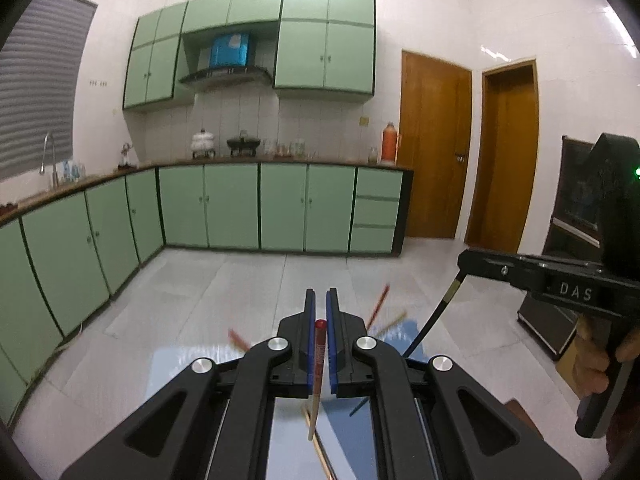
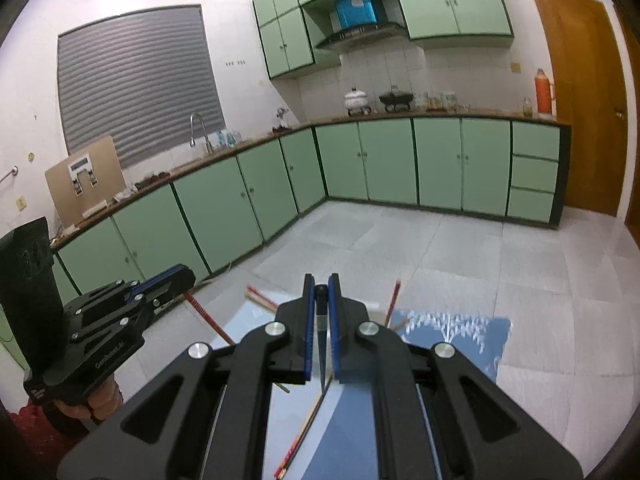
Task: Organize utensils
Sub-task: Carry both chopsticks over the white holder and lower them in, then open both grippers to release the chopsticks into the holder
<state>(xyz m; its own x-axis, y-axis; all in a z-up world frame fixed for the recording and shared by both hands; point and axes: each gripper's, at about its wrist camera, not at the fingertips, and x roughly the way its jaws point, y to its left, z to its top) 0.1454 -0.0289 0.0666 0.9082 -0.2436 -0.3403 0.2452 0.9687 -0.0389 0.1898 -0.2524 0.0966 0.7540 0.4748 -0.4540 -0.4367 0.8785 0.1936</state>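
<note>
Mid-transfer imo: left gripper [image 1: 320, 308] jaws clamped on red chopstick [image 1: 319, 356], right gripper [image 2: 321, 296] jaws clamped on dark chopstick [image 2: 322, 344]; next needs drop spot.

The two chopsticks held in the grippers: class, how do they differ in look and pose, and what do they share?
1. The red chopstick in the left gripper has a red top and pale wooden lower end; the black chopstick in the right gripper is dark throughout.
2. The red chopstick's lower end is blunt; the black chopstick tapers to a point.
Shared: each is clamped between blue pads, lifted above the table.
</note>
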